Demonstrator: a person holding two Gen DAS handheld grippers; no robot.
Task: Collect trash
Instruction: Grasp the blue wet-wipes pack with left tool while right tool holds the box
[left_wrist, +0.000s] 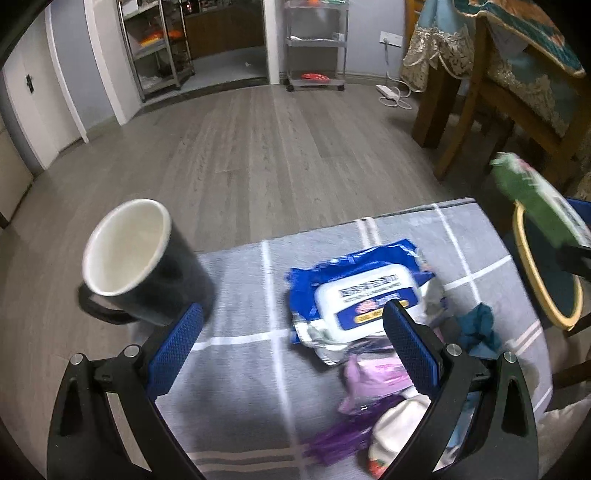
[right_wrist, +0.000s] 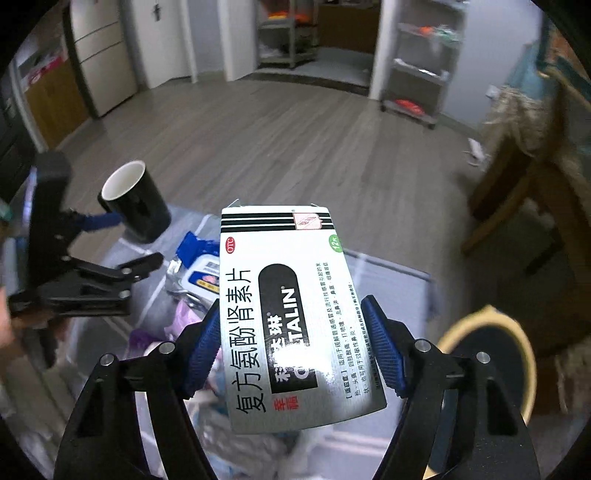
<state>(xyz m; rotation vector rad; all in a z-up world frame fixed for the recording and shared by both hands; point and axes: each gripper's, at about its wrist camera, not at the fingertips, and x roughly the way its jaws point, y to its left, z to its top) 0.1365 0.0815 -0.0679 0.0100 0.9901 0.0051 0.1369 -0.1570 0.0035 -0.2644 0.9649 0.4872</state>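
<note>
- My right tool (right_wrist: 291, 343) has the medicine box (right_wrist: 284, 310) clamped between its blue pads, lifted clear above the desk (right_wrist: 384, 273).
- The box's long axis runs along the fingers, far end pointing away from me toward the floor beyond the desk; printed face up.
- The yellow-rimmed bin (right_wrist: 491, 354) sits low to the right, beside the desk.
- Risk: the pads grip only the near half of the box, so the cardboard could pivot or slip if I swing fast, and it might miss the bin's rim.
- My left tool (left_wrist: 291, 336) hangs wide and empty over the blue wipes packet (left_wrist: 362, 295).
- Risk: its left finger (left_wrist: 177, 343) is close to the black mug (left_wrist: 144, 266) at the desk edge; a careless descent could knock it off.
- More wrappers (left_wrist: 373, 376) are piled nearby; I may snag two at once.
</note>
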